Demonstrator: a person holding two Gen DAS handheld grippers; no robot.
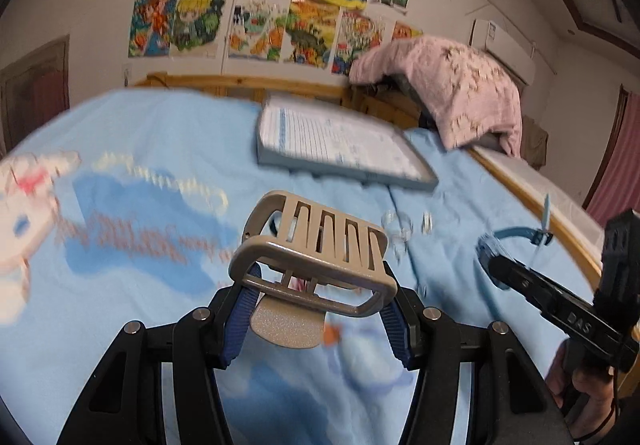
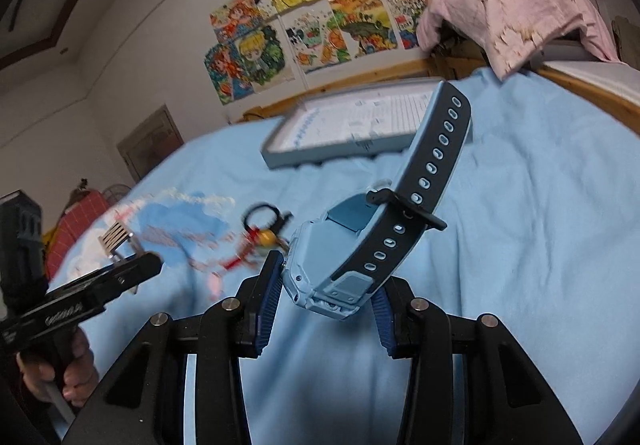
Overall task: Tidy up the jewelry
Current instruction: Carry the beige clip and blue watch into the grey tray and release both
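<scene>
Blue cotton bedspread with a cartoon print point(image 1: 168, 149) covers the bed and carries everything, and the landmark on it is the shallow grey-rimmed rectangular tray lined with printed paper point(image 1: 340, 149), which lies toward the wooden headboard; judging by the task, it is the likely destination, which would explain why both tools are raised and aimed its way. Nearer than the tray and to its right, the right gripper point(image 2: 326, 301) carries a light-blue plastic smartwatch with a dark, hole-punched strap point(image 2: 344, 265): its jaws are partly closed on the watch body, clamping its two sides, while the strap rises free above them toward the tray. Nearer than the tray and slightly to its left, the left gripper point(image 1: 316, 305) has its jaws drawn in on a beige metal claw hair clip with slotted teeth point(image 1: 320, 245), pinched at the lower frame so the teeth point up and forward. Between the tray and the grippers lie smaller loose pieces on the bedspread: a black ring with a red and yellow charm point(image 2: 264, 223) and some clear, blurred small items point(image 1: 400, 229), which I cannot identify.
</scene>
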